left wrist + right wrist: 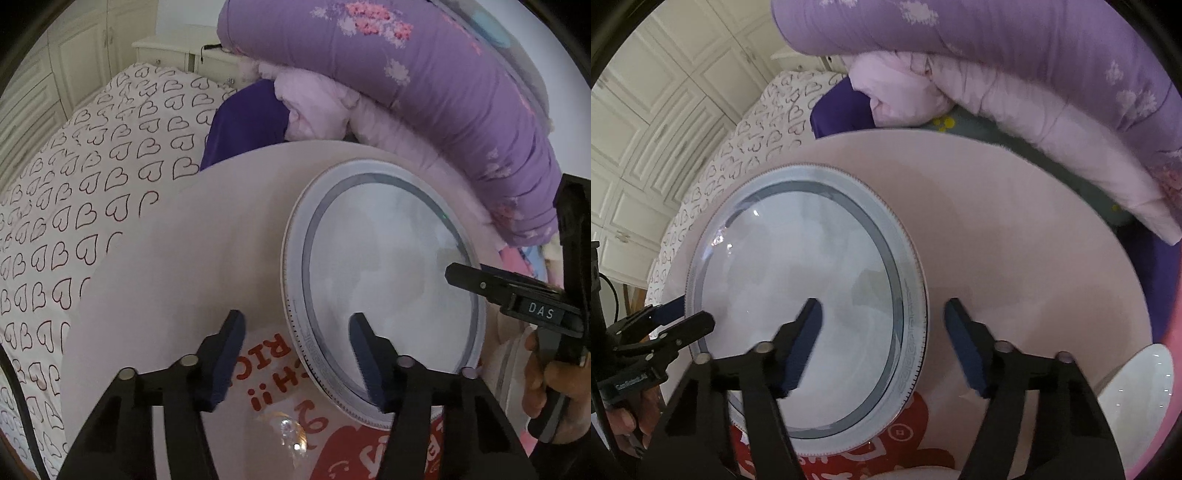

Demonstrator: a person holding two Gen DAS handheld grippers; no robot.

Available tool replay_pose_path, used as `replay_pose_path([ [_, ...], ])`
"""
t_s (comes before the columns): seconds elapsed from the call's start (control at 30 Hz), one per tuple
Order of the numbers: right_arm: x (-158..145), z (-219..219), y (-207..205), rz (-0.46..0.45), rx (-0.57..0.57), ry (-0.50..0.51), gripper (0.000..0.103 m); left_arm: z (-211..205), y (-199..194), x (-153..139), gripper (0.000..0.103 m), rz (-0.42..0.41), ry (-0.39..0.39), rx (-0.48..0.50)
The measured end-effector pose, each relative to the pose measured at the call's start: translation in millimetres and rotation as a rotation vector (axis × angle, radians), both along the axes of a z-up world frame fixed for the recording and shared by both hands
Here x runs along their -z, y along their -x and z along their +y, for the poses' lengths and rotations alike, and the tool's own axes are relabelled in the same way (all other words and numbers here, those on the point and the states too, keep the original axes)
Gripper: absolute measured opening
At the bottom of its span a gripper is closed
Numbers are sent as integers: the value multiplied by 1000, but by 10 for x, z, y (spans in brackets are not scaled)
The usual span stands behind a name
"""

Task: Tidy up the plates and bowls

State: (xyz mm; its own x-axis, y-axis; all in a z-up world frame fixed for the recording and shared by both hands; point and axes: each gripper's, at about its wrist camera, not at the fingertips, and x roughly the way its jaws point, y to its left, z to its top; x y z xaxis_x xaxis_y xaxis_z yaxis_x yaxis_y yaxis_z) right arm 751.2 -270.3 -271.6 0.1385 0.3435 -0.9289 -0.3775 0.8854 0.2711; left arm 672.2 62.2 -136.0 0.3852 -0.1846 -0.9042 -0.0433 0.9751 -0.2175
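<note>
**Both grippers straddling the rim of one plate**

Black plastic arms with dark blue ribbed pads fill the bottom of each view. On my left gripper (297, 360) the jaws stand parted: one pad hangs over the printed table, the other over the plate's well, with the plate's near rim between them. I cannot see either pad pressing on it. My right gripper (882, 347) sits the same way on the opposite side of the plate, one pad above the glossy centre, the other outside the rim over bare table, jaws apart and nothing clamped.

The plate (384, 280) is round, glazed and white, with a grey-blue ring around the well and a fine notched border at its edge. It lies flat on a round, pale pink, matte tabletop (1015, 236) printed with red figures and lettering near me. A clear, shiny glass object (291, 437) rests on that print by my left arm; a white glossy dish (1137, 398) shows at the table's far right edge.

Behind the table, from left: cream panelled cupboard doors (646, 147), a bed sheet (92, 192) printed with outline hearts, a dark purple cloth (247, 118), then soft, rolled quilts (443, 92) in lilac and pale pink, with floral patches.
</note>
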Motion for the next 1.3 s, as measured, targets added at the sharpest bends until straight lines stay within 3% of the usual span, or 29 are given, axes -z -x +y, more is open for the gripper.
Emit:
replay_pose_path([
  [0.03, 14, 0, -1, 6, -1, -4, 54, -16, -14, 5, 44, -7, -3, 6],
  [0.07, 17, 6, 10, -3, -4, 1, 53, -44, -30, 22, 29, -5, -2, 18],
  [0.13, 9, 19, 29, -15, -5, 11, 47, -99, -56, 62, 21, 3, 7, 35],
  [0.33, 3, -36, 29, -33, 29, 22, 32, -149, 1, 63, 21, -12, -6, 22],
  [0.9, -127, 42, 208, -44, 30, -56, 26, 14, 339, -173, 21, -38, -9, -15],
  [1.3, -415, 61, 519, -112, 17, -109, 26, 148, 796, -516, 20, -103, -1, -38],
])
